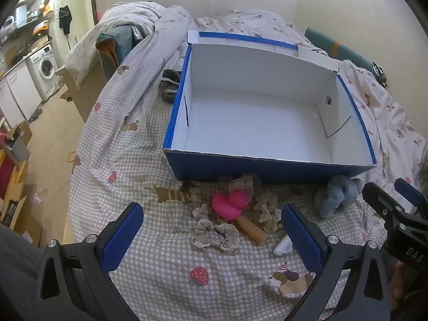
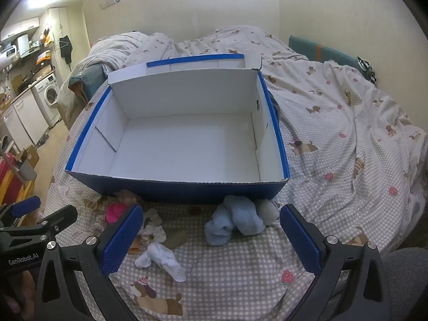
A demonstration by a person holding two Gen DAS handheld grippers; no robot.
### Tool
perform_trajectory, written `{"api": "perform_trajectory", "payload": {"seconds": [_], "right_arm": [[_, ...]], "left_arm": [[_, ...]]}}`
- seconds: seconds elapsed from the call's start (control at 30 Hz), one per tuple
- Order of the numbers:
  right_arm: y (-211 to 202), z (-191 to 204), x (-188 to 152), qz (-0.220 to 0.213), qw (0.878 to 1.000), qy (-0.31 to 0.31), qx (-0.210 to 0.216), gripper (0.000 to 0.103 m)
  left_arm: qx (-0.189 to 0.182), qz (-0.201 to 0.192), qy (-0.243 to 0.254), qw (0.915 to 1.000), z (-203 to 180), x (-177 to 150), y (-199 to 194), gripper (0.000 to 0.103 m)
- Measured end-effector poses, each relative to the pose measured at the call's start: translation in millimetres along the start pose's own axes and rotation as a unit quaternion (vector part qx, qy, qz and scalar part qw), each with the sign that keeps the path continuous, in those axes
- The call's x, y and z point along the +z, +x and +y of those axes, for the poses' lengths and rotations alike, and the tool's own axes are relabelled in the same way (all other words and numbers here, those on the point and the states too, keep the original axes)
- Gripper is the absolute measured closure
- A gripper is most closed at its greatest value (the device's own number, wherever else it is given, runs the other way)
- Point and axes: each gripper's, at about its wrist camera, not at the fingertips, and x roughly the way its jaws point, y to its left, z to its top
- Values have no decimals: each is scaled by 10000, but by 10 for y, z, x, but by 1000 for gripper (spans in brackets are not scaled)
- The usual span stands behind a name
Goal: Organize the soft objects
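We judge that the task is at its start: the blue box (image 2: 187, 190) is empty inside, and all the soft things lie on the bed (image 2: 227, 272) in front of its near wall.

Nearest to us, the left gripper (image 1: 212, 236) and the right gripper (image 2: 211, 236) both hang above the bed with the fingers wide apart and nothing between them. Just before the box, on its left side, we see the beige scrunchies (image 1: 216, 231) and the pink rubber duck (image 1: 231, 204), the duck lying on them. A white sock (image 2: 160, 260) lies more toward us, near the middle of the box front. The light blue sock bundle (image 2: 235, 220) is close to the box wall on the right side, touching a grey-white bundle (image 2: 267, 210).

Everything is left to do, so we think each item must go into the box.

For moving, the box is open on top and its near wall is low, so we judge the way over it is free. Its raised lid (image 2: 184, 65) stands at the far side. Left of the box the bed ends and the floor (image 1: 50, 139) begins, so things may fall there.
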Motion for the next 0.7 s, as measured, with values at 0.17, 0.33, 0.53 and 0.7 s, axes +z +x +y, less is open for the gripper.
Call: {"api": "perform_trajectory", "payload": {"seconds": [0.17, 0.33, 0.53, 0.7], "right_arm": [[-3, -1, 2, -22, 10000, 5, -2, 0], [-2, 0, 1, -21, 10000, 3, 7, 0], [-2, 6, 1, -21, 10000, 0, 6, 0], [-5, 4, 0, -23, 10000, 9, 7, 0]], "left_arm": [[17, -52, 17, 10000, -8, 1, -6, 0], [19, -74, 14, 10000, -18, 2, -23, 0], [23, -79, 6, 10000, -2, -9, -27, 0], [14, -82, 5, 10000, 6, -8, -23, 0]]}}
